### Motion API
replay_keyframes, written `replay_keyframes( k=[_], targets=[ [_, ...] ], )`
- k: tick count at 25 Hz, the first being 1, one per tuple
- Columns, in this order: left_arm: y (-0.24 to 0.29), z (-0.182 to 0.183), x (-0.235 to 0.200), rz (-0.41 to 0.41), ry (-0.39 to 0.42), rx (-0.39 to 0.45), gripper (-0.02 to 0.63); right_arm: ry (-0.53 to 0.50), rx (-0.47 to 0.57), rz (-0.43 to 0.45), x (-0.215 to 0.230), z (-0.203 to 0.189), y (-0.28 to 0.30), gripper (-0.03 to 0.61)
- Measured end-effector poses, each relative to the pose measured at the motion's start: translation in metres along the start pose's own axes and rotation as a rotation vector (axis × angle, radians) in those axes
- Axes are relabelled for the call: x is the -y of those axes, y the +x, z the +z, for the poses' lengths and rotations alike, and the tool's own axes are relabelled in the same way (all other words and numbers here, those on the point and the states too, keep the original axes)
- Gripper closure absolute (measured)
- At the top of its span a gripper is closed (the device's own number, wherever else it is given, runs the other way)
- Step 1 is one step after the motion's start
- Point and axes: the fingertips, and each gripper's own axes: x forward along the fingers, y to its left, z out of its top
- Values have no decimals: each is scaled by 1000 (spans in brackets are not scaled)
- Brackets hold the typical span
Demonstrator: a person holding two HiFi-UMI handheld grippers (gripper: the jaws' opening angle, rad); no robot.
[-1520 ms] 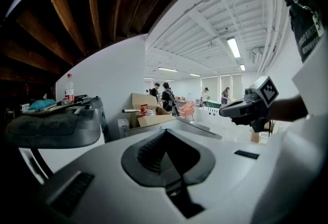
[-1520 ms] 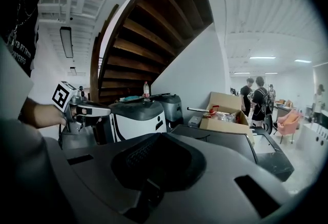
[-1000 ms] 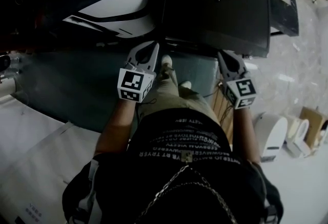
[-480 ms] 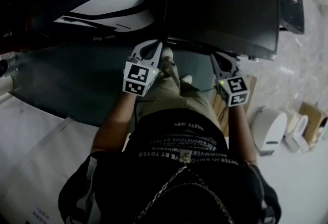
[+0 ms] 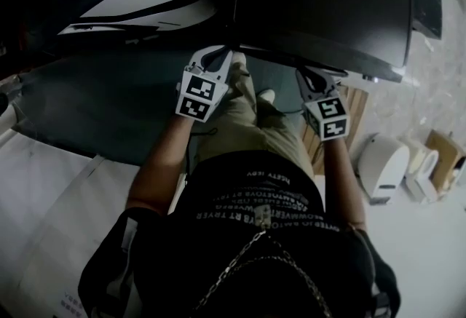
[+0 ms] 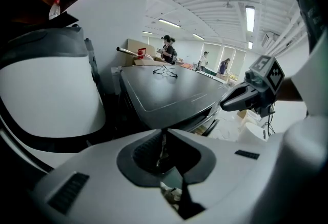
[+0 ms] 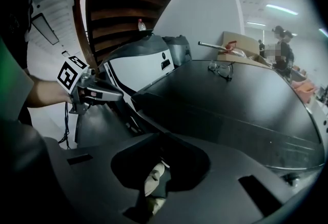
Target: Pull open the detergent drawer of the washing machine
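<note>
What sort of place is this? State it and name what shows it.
Probably a large open workroom or test hall, not a home: a high white ceiling with strip lights, people standing at the far end, and a dark-topped machine set beside a white appliance.

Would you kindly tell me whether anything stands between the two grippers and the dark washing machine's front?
Nothing visible does: the left gripper and right gripper hang at the front edge of the washing machine, with open air between. The drawer itself cannot be made out.
</note>
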Motion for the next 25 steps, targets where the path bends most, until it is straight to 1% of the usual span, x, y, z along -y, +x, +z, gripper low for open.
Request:
replay_keyframes(
  k=[2, 4, 5, 7, 9, 12, 19, 25],
  targets=[
    [9, -4, 0, -25, -13, -11, 588, 22, -3, -8, 4, -2, 4, 560],
    [16, -6, 2, -66, -19, -21, 555, 41, -9, -1, 6, -2, 10, 488],
    [19, -7, 3, -86, -16, -27, 539, 46, -13, 5, 6, -2, 14, 483],
    [25, -7, 6, -117, -1, -37, 518, 52, -20, 14, 6, -2, 20, 483],
    [30, -6, 9, -136, 8, -38, 511, 59, -31, 21, 6, -5, 24, 485],
    [32, -4, 14, -154, -17, -19, 512, 73, -51, 44, 3, -8, 29, 485],
    [35, -7, 17, -172, -13, -57, 512, 149, -33, 64, 4, -14, 32, 477],
    [32, -9, 20, -159, -18, -49, 512, 158, -42, 80, 0, -16, 28, 477]
  ],
)
